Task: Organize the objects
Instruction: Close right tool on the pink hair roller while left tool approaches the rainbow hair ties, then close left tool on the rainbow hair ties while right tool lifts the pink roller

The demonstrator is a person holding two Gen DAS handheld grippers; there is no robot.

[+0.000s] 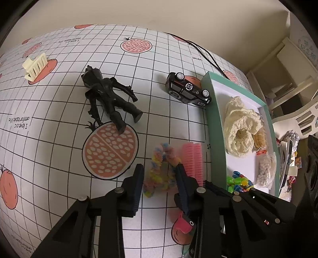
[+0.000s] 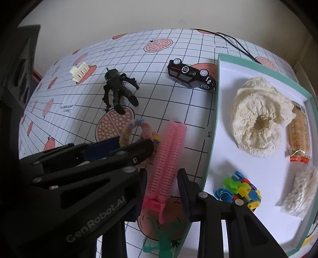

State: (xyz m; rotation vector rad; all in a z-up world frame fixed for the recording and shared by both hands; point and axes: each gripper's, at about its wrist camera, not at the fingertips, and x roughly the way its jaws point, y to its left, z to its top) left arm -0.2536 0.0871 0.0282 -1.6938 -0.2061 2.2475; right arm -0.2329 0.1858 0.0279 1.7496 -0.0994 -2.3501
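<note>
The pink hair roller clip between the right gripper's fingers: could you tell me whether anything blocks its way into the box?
Nothing visible does. The pink hair roller clip lies right beside the teal box wall, and the white floor just inside it is bare.

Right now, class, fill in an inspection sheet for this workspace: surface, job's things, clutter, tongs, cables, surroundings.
Surface: gridded fruit-print cloth.
Job's things: teal-rimmed tray holding a cream scrunchie; outside it lie a pink hair roller, rainbow scrunchie, black figure, toy car on its side, cream clip.
Clutter: nothing seen.
Tongs: left tongs open around the rainbow scrunchie; right tongs open around the roller.
Cables: black cables at far edge.
Surroundings: plain wall.
</note>
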